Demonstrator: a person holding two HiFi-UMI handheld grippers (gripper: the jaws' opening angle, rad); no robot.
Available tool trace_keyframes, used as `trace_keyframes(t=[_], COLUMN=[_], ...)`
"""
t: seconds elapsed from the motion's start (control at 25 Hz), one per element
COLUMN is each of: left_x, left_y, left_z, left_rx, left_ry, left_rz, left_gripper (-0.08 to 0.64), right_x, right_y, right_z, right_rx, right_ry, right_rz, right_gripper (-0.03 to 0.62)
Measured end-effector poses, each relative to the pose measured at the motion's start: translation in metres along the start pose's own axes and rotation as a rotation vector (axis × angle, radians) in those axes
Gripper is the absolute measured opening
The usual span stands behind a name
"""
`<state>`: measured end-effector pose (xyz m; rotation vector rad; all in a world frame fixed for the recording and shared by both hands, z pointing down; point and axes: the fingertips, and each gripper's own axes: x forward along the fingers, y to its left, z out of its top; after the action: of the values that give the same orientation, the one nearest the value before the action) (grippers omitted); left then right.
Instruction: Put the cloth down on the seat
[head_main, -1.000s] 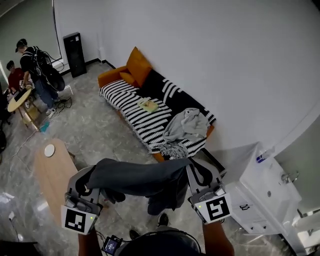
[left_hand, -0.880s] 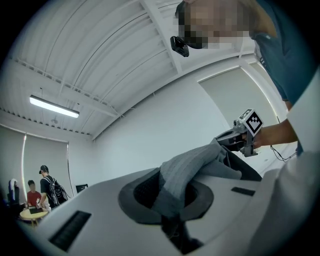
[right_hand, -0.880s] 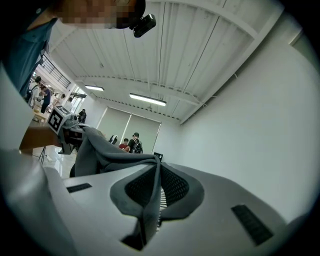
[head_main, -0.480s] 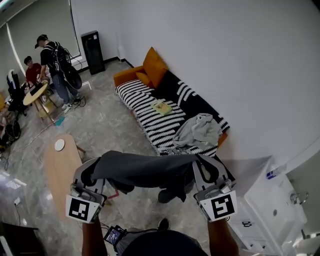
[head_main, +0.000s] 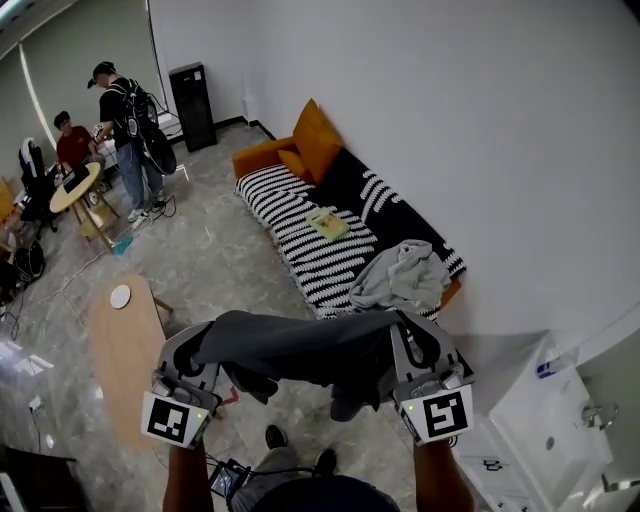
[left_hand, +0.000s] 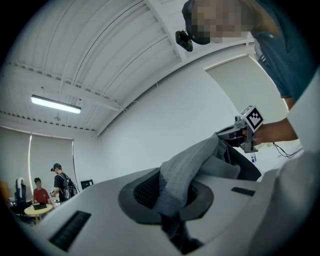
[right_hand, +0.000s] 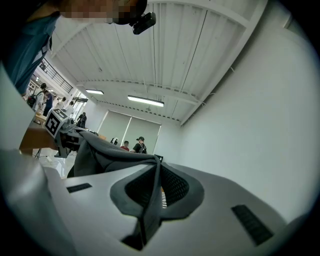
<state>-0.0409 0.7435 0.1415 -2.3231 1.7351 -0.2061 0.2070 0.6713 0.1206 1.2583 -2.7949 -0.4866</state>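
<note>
Cloth (head_main: 300, 348) is held spread by left gripper (head_main: 200, 345) and right gripper (head_main: 408, 335), both clamped on it. Sofa (head_main: 300, 235) is not yet reached; placement is pending.

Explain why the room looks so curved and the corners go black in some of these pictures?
Head view: a wide lens bows the white wall and floor, though the striped sofa is sharp. Left gripper view: black round border, curved ceiling lines, the grey cloth looming large up close. Right gripper view: same round border; a ceiling strip light glows bright.
</note>
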Motion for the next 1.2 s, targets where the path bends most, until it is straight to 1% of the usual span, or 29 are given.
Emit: trace_keyframes(t=[0.16, 0.32, 0.56, 0.76, 0.96, 1.2], left_x=[0.02, 0.043, 0.075, 0.099, 0.118, 0.146], left_y=[0.019, 0.042, 0.076, 0.098, 0.111, 0.113], left_z=[-0.004, -0.001, -0.004, -0.012, -0.014, -0.019], left_rx=[0.019, 0.042, 0.045, 0.031, 0.018, 0.021], left_ry=[0.003, -0.027, -0.057, -0.083, -0.106, -0.091], left_rz=[-0.023, -0.055, -0.122, -0.17, -0.191, -0.18], left_gripper=[0.025, 0.025, 0.025, 0.025, 0.025, 0.025], right_x=[0.018, 0.036, 0.064, 0.084, 0.1, 0.119], right_y=[-0.005, -0.008, -0.009, -0.009, -0.014, -0.037], right_z=[-0.004, -0.005, -0.001, 0.001, 0.002, -0.008], right_rx=[0.002, -0.011, -0.04, -0.077, -0.093, -0.096], right_ry=[0.007, 0.012, 0.022, 0.043, 0.052, 0.045], right_rz=[-0.033, -0.076, -0.151, -0.207, -0.231, -0.222], right_gripper=[0.026, 0.026, 0.026, 0.026, 0.026, 0.026])
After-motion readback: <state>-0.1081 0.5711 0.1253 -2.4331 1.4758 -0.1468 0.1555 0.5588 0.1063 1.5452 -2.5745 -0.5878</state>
